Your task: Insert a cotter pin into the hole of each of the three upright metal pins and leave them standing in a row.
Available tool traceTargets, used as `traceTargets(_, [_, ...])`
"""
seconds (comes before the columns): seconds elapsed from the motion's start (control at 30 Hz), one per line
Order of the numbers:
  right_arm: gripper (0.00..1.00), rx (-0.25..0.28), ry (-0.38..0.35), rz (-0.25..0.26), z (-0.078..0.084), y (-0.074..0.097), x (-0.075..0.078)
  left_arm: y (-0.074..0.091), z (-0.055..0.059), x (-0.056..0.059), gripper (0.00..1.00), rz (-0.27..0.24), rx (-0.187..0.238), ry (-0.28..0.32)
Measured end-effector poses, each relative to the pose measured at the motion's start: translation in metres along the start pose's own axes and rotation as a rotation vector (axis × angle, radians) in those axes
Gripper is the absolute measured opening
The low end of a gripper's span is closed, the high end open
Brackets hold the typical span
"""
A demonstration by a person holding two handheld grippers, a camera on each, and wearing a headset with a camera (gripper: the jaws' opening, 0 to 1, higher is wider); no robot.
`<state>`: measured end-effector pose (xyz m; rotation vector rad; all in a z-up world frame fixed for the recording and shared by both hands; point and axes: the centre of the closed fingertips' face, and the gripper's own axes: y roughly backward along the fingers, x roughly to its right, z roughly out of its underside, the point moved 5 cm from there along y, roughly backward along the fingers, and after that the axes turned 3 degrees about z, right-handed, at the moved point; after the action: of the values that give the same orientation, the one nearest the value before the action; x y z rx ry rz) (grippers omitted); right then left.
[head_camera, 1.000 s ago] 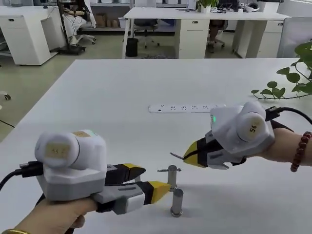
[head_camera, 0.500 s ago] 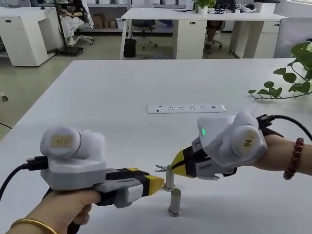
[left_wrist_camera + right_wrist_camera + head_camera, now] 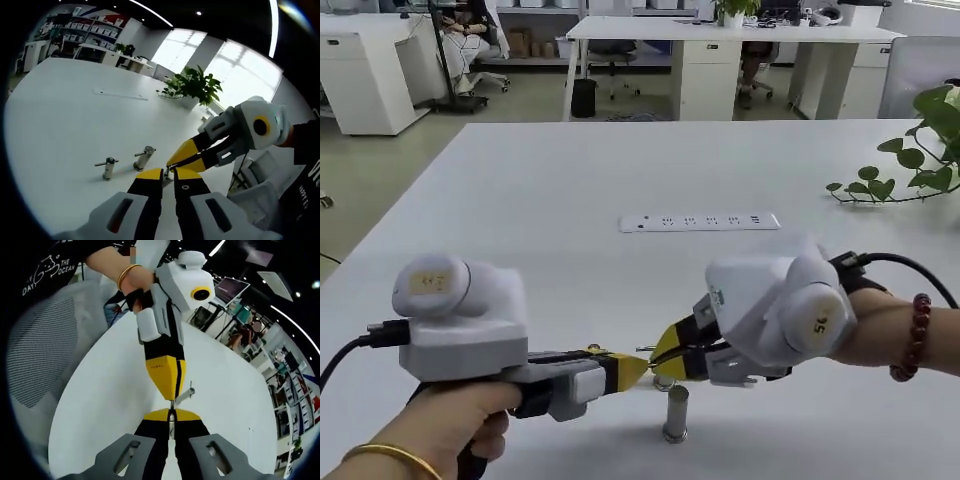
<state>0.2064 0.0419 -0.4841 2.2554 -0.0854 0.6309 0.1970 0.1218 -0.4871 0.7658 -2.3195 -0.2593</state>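
My left gripper (image 3: 636, 368) and right gripper (image 3: 667, 358) meet tip to tip low over the white table. A thin cotter pin (image 3: 646, 350) bridges the two tips, and both look shut on it; in the right gripper view the cotter pin (image 3: 171, 407) runs from my right gripper (image 3: 171, 416) up to the left gripper (image 3: 173, 394). One upright metal pin (image 3: 675, 412) stands just in front of the tips; another metal pin (image 3: 663, 381) is half hidden under them. In the left gripper view two metal pins (image 3: 108, 169) (image 3: 143, 159) stand with cotter pins through their tops, left of my left gripper (image 3: 169, 174).
A white power strip (image 3: 700, 221) lies across the middle of the table. A leafy plant (image 3: 910, 150) reaches in at the right edge. Desks and chairs stand beyond the far edge of the table.
Both grippers came down and toward each other until their tips met over the pins. The left jaws, apart a second ago, are now shut.
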Motion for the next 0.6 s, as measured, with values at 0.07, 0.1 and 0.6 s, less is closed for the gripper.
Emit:
traceTargets(0.07, [0.00, 0.000, 0.005, 0.003, -0.0005, -0.0001, 0.0002, 0.0000, 0.0011, 0.0005, 0.03, 0.001, -0.003, 0.007])
traceTargets(0.1, [0.00, 0.001, 0.006, 0.003, -0.0010, 0.0001, -0.0001, 0.0000, 0.0018, 0.0007, 0.02, 0.001, -0.005, 0.011])
traceTargets(0.6, [0.00, 0.011, 0.011, 0.021, -0.0041, 0.0009, 0.0000, 0.0003, 0.0013, 0.0018, 0.00, 0.036, -0.006, -0.063])
